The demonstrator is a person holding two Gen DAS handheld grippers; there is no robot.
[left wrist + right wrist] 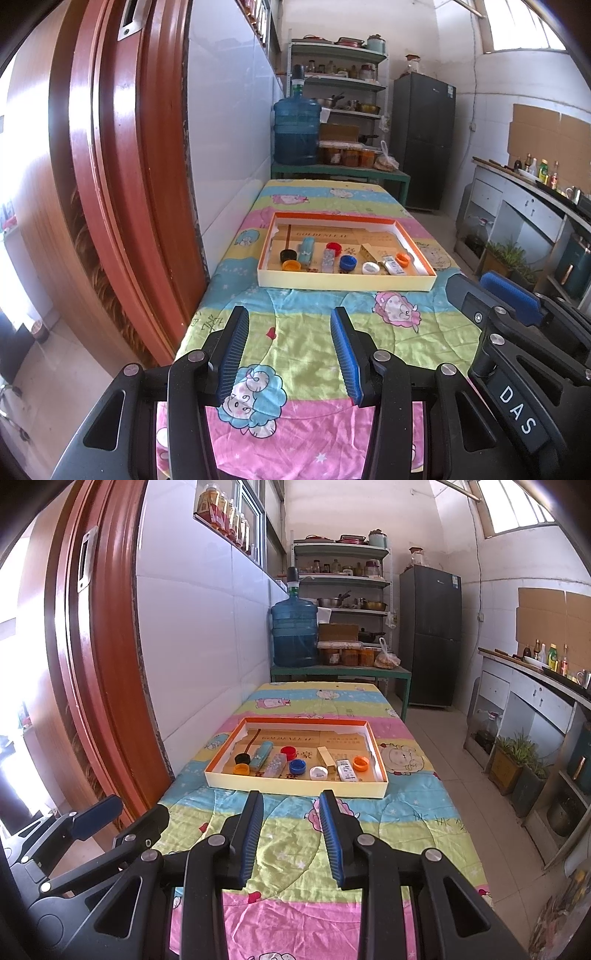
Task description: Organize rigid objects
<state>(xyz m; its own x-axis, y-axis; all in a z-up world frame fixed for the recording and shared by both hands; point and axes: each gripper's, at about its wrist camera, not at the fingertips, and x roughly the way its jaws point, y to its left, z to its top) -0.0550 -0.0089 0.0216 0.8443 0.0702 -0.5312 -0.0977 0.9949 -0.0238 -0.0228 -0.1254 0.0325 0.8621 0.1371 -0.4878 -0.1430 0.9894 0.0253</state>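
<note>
Tray: the tray [295, 786] sits mid-frame on the quilted tabletop [295, 849], straight ahead of both grippers, long side across the view.
Contents: caps [297, 766], a blue case [261, 759] and small boxes [346, 770] lie scattered inside.
Left gripper [291, 354]: jaws open, empty, well short of the tray.
Right gripper [291, 840]: jaws narrower, empty, appearing nearer the tray's front wall.
Obstacles: none between; door [99, 646] at left.
</note>
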